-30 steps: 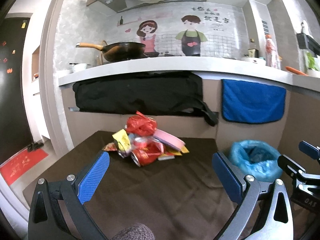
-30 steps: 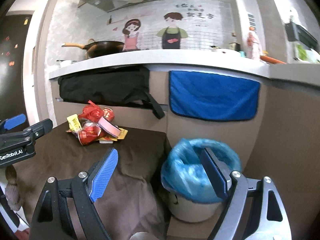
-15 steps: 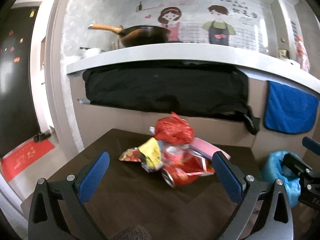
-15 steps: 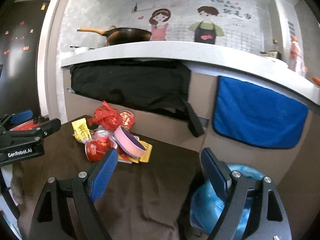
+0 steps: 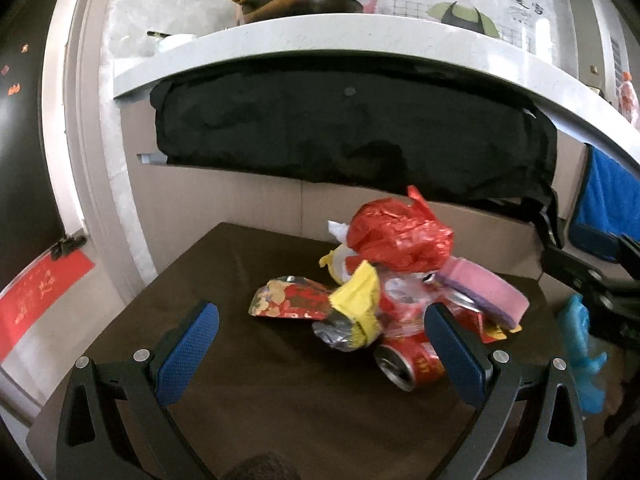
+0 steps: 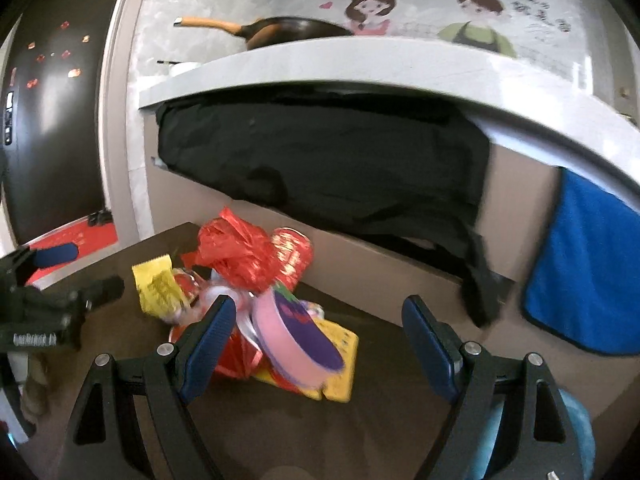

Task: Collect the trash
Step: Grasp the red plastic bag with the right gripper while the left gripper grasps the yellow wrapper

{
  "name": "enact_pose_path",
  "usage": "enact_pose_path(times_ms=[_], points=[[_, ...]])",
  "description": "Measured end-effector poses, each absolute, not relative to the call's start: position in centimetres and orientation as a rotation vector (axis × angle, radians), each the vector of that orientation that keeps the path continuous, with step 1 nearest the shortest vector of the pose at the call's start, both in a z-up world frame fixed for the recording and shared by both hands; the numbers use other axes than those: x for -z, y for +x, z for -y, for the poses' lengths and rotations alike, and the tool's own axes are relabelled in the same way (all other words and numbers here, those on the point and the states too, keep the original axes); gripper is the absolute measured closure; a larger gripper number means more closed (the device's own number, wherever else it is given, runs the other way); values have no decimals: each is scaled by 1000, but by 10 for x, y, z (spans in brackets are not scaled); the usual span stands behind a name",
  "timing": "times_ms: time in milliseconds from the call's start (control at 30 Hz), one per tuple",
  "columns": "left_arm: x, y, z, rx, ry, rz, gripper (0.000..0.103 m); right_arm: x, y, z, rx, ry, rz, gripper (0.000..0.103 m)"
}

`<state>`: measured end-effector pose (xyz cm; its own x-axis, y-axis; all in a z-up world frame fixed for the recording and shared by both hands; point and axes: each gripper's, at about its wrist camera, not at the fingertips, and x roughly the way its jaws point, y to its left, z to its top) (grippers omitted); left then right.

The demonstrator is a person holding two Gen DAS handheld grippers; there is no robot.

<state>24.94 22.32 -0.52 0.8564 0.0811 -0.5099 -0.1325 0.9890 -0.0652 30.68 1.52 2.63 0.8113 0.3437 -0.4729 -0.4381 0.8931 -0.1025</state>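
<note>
Here both tools hang spread and empty: the left gripper (image 5: 320, 350) and right gripper (image 6: 318, 338) face the trash pile (image 5: 384, 296) at twelve o'clock on the brown table (image 5: 224, 272). Best take one loose outer piece — the red can (image 5: 412, 362) at five o'clock. Counted: one can clearly visible, one pink tape roll (image 6: 298, 340), one red bag (image 5: 400, 236), several wrappers — number unclear.
</note>
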Motion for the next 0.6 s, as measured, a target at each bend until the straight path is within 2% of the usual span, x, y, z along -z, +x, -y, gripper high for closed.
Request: enact_pose_path(times_ms=[333,500,533,600], points=[[20,252,-262,-131,-184,-553,4,-10,387,-93,-567,-199,-565,20],[24,258,-259,-107,-180,-562,5,15,423,-120,-569,-244,-687,22],[24,261,-258,-101,-182,-570,5,17,426,-121,-579,-239,-710,26],[27,264,-255,-83,-184,-586,9,22,431,-120,-658,-204,-779,49]])
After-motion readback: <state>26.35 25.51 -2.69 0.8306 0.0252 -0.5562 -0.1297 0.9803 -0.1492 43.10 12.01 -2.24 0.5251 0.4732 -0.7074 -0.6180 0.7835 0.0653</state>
